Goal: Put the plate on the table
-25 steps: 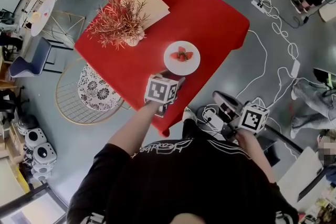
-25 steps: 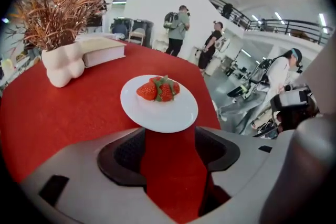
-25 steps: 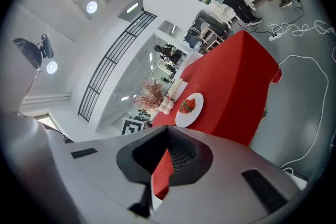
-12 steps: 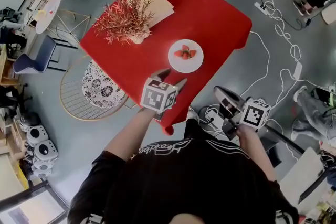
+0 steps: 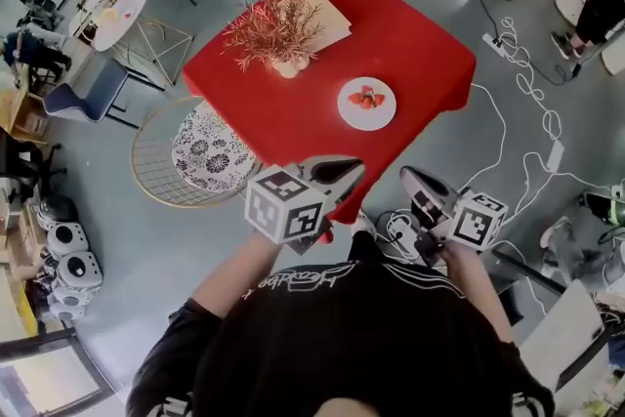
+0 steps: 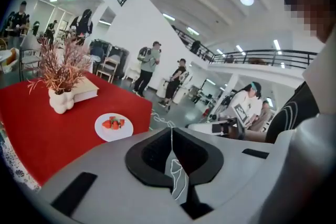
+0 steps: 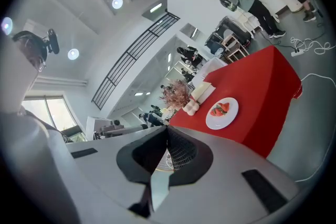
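Observation:
A white plate (image 5: 367, 104) with strawberries lies on the red-clothed table (image 5: 410, 44), apart from both grippers. It also shows in the left gripper view as the plate (image 6: 114, 127) and in the right gripper view as the plate (image 7: 222, 113). My left gripper (image 5: 354, 170) hovers off the table's near edge; its jaws are closing, tips together, with nothing between them (image 6: 171, 131). My right gripper (image 5: 406, 174) hangs beside it over the floor, shut and empty (image 7: 167, 128).
A reddish dried plant in a white vase (image 5: 276, 34) and a book (image 5: 327, 15) stand at the table's far side. A round wire chair (image 5: 186, 156) sits left of the table. Cables (image 5: 518, 44) trail across the floor on the right. People stand around.
My left gripper has drawn back from the plate toward my body, off the table edge, and its jaws have come together. The plate stays on the table. The right gripper barely moved.

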